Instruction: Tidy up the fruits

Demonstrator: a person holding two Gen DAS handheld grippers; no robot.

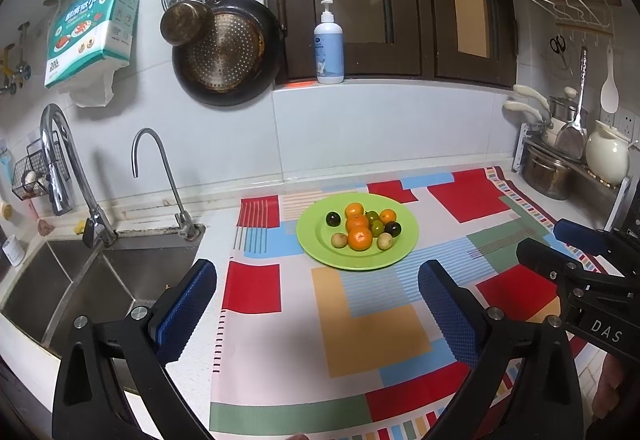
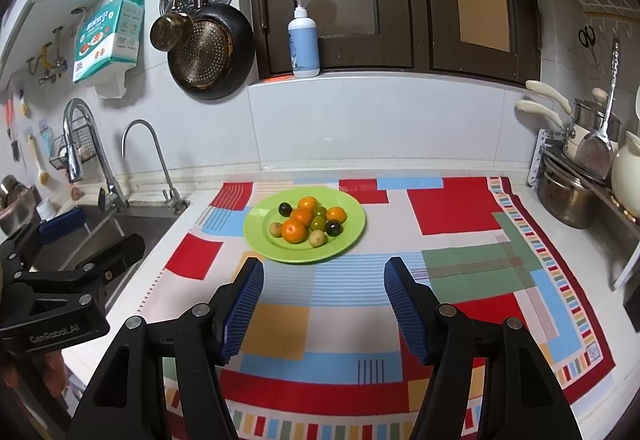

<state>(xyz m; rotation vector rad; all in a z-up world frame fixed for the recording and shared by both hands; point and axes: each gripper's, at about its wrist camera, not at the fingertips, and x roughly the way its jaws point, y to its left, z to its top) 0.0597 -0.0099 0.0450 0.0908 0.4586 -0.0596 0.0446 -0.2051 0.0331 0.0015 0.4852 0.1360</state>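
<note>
Through the left wrist camera I see my left gripper (image 1: pixel 316 304) with its blue pads spread wide and nothing between them, hovering over the patterned cloth (image 1: pixel 360 336). Straight ahead of it, a little beyond the fingertips, sits the green plate (image 1: pixel 404 240) on the cloth, and on it the fruit is heaped together: oranges (image 1: pixel 359 238), dark plums (image 1: pixel 333 218), green ones in the middle and two small yellowish ones at the near edge. Off to the left of this gripper is the sink (image 1: pixel 100 280) with two taps behind it. To its right, my right gripper (image 1: pixel 560 240) reaches in from the frame edge, apart from the plate.

Through the right wrist camera, my right gripper (image 2: pixel 324 304) is also parted, less widely, and it pinches nothing; only the cloth (image 2: pixel 460 272) shows between its pads. The plate (image 2: pixel 352 236) lies just ahead and slightly to the left of it, with the oranges (image 2: pixel 294 231) and the other fruit still piled at its centre. My left gripper (image 2: pixel 96 236) shows at the far left, over the edge of the sink. To the right of this gripper, pots (image 2: pixel 568 196) stand against the wall, well apart from the plate.
</note>
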